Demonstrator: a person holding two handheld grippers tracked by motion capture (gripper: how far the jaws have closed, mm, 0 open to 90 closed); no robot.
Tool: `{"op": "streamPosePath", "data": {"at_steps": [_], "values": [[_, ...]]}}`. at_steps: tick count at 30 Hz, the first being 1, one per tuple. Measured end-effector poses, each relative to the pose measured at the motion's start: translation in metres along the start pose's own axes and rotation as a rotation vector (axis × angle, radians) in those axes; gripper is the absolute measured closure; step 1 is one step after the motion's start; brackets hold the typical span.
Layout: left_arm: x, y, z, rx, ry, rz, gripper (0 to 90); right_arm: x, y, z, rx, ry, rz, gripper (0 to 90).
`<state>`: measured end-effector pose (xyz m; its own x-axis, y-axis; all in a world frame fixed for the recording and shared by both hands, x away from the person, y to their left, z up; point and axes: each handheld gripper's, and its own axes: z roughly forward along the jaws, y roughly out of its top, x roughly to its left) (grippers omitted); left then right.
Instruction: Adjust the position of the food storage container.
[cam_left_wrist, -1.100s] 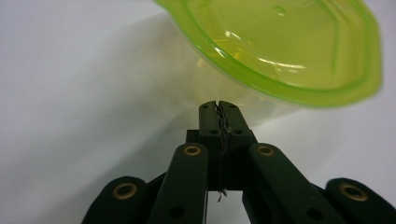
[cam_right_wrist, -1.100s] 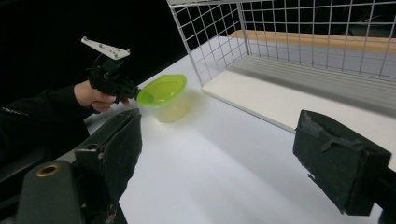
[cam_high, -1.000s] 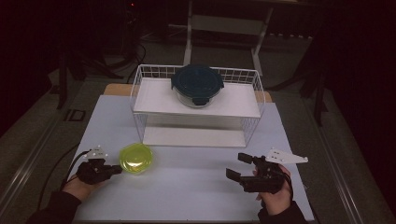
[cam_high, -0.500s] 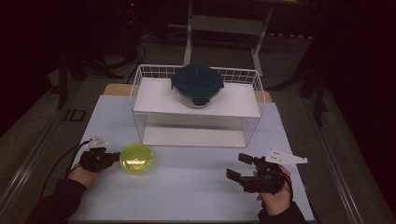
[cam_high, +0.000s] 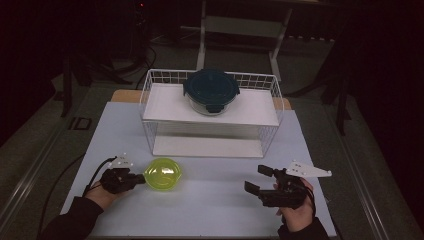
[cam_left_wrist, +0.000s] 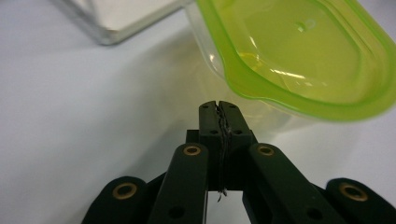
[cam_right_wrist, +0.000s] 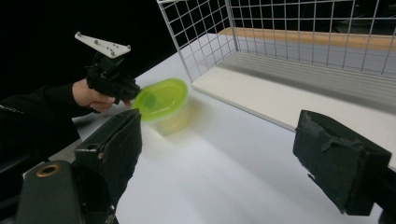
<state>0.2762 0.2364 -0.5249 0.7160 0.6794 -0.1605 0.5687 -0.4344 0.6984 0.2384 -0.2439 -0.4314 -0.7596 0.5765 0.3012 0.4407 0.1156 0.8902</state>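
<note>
Green-lidded container (cam_high: 162, 174) sits on the white bench (cam_high: 215, 200) at about seven o'clock in the high view, in front of the wire rack's left corner and well apart from it. It is a clear tub with a lime lid on top; I see it upright in the right claw view (cam_right_wrist: 162, 103).

Starting at my far left, at eight o'clock, my left claw (cam_high: 136, 180) lies low over the bench with its tips aimed toward three o'clock, right at the container's left edge. In the left claw view (cam_left_wrist: 218, 106) the two black jaws are pressed together with nothing between them, and their tips sit just under the overhang of the lime lid at one o'clock. I cannot tell whether they touch the tub wall. The hand (cam_high: 102, 192) behind it rests near the bench edge, with a dark sleeve running off toward seven o'clock.

Moving toward the centre, at twelve o'clock, the white wire rack (cam_high: 150, 95) stands on the bench, with a flat white shelf across it. On that shelf sits a round glass bowl with a dark blue lid (cam_high: 211, 90), clipped shut.

Over at five o'clock my right claw (cam_high: 260, 180) hovers above bare bench, jaws spread wide and empty, pointing toward nine o'clock. Its own view (cam_right_wrist: 243, 154) looks between the two pads toward the container and the left claw beyond it.
</note>
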Motion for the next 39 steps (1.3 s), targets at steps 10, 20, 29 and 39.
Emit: {"op": "streamPosePath", "data": {"at_steps": [10,20,29,39], "values": [[-0.019,0.01,0.018,0.009,-0.078,0.041,88.3,-0.001,0.0,0.0,-0.003,0.003,0.004,15.3],[-0.015,0.018,0.028,0.016,-0.066,0.032,88.3,-0.002,0.0,-0.003,-0.008,-0.002,0.007,15.3],[-0.023,0.03,0.039,0.015,-0.089,0.051,88.3,-0.001,0.0,-0.003,-0.007,-0.002,0.004,15.3],[-0.037,0.046,0.058,0.029,-0.123,0.081,88.3,-0.003,-0.001,-0.003,-0.012,-0.007,0.006,15.3]]}}
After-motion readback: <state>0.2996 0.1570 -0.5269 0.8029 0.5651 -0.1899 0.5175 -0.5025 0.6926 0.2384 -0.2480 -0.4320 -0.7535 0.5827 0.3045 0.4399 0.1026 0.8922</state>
